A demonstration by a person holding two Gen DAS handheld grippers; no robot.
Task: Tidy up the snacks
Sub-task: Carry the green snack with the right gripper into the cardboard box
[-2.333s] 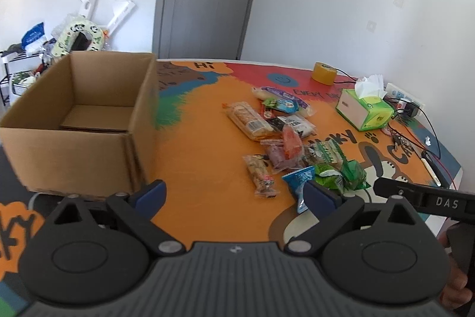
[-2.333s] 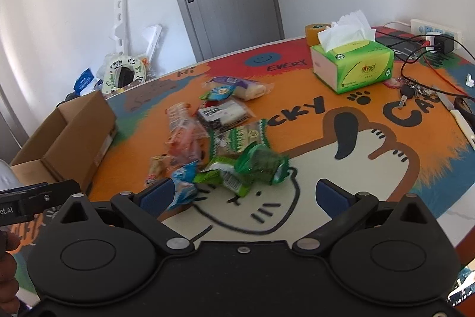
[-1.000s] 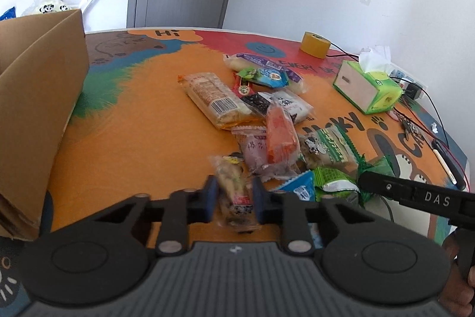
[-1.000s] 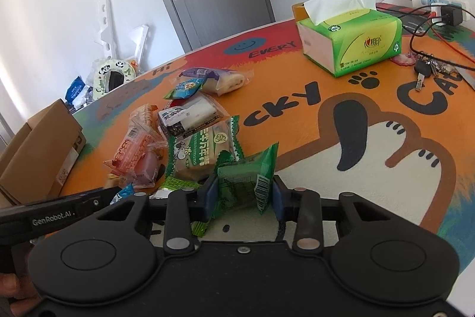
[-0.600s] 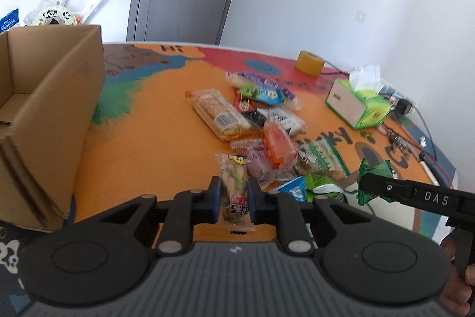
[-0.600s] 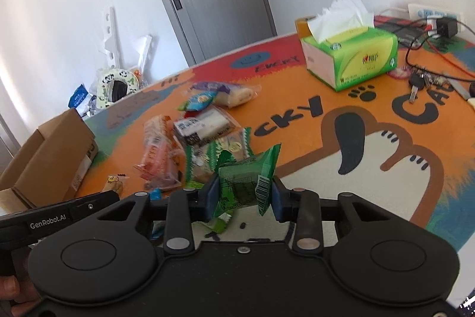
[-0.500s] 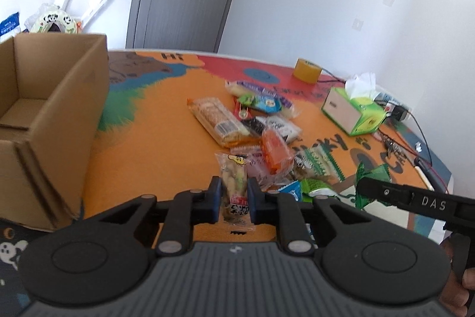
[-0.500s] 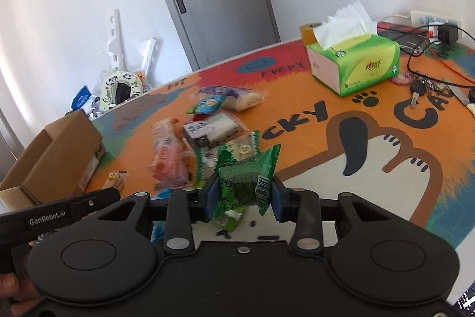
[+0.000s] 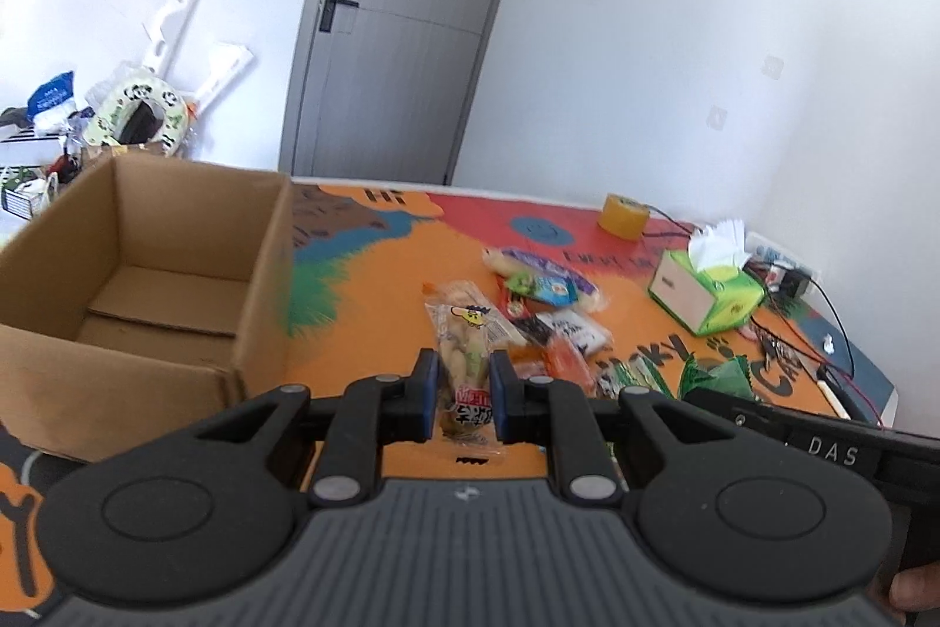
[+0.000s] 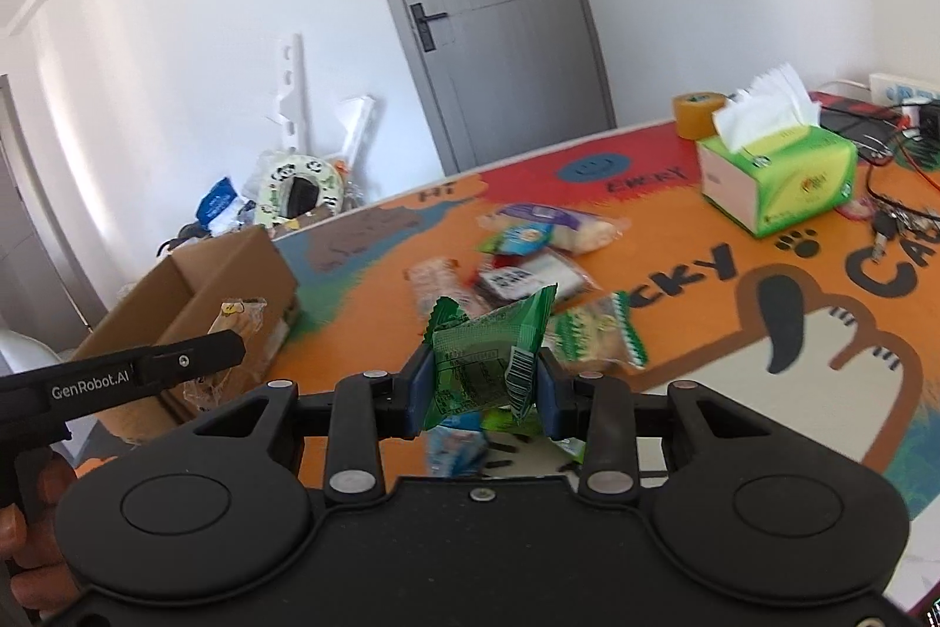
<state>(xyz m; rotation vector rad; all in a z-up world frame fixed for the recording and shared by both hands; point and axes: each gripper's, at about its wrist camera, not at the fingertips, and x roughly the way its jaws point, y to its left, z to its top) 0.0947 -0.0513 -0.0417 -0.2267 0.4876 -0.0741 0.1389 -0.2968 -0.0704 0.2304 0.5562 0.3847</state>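
Observation:
My left gripper (image 9: 462, 377) is shut on a clear packet of nuts (image 9: 467, 362) and holds it above the orange mat. An open cardboard box (image 9: 141, 274) stands at the left, with nothing seen inside. My right gripper (image 10: 480, 374) is shut on a green snack packet (image 10: 487, 351), lifted off the table. The left gripper (image 10: 194, 362) with its packet shows at the left of the right wrist view. The green packet (image 9: 714, 377) shows at the right of the left wrist view. Several snack packets (image 10: 529, 262) lie in a loose pile mid-table.
A green tissue box (image 10: 775, 174) and a roll of yellow tape (image 10: 699, 113) stand at the table's far right, with cables, keys (image 10: 887, 227) and a charger beyond. Clutter and a grey door (image 9: 399, 22) lie behind the table.
Both grippers closed on their packets and rose from the mat. The view swung left, so the box now shows more fully in the left wrist view.

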